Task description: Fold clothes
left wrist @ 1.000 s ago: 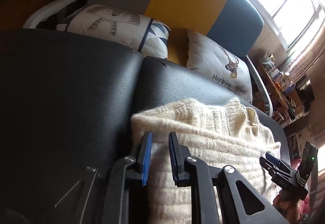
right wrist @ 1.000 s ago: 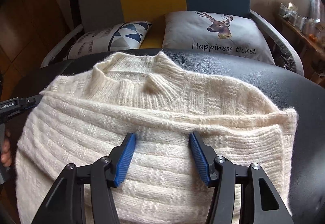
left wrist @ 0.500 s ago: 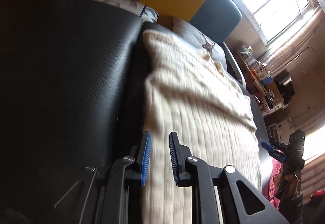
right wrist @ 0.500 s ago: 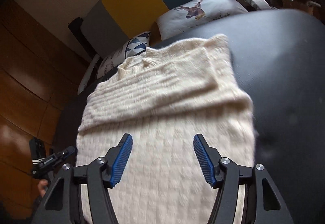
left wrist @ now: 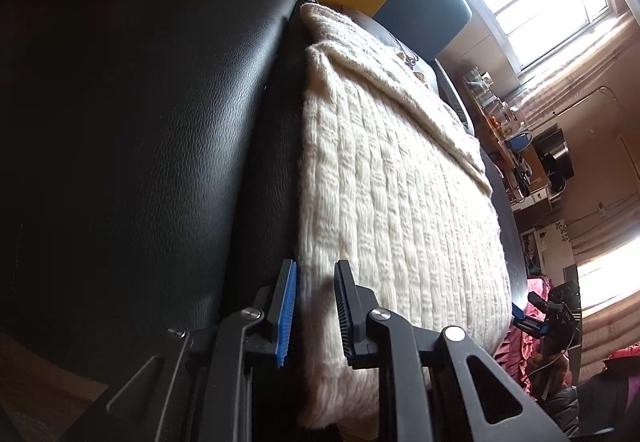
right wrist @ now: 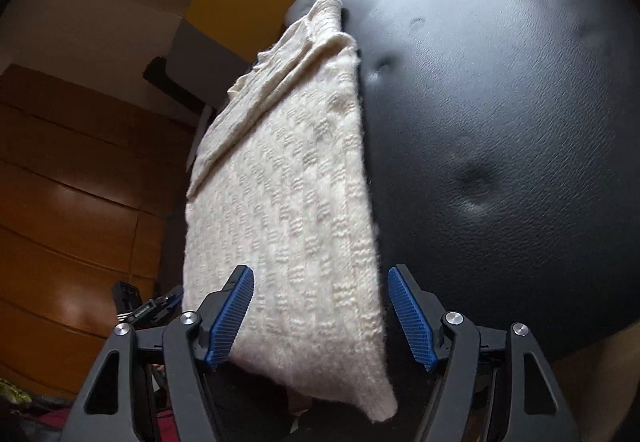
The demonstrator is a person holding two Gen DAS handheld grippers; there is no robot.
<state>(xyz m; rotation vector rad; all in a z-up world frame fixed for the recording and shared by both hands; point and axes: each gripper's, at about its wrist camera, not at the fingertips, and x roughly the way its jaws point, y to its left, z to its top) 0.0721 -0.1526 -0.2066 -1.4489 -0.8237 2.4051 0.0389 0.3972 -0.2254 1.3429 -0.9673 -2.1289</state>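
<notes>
A: Cream knit, the sweater point(left wrist: 400, 193) lies folded on the black leather seat point(left wrist: 140, 121). From the left wrist?

B: The left gripper point(left wrist: 316, 306) has its jaws slightly parted around the sweater's near edge (not pressing it).

A: And the right wrist?

B: The right gripper point(right wrist: 320, 318) is spread wide, straddling the sweater's point(right wrist: 288, 201) hanging corner.

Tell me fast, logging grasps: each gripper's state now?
Left gripper: open, astride the cream knitted sweater's edge.
Right gripper: open, empty, over it.
</notes>
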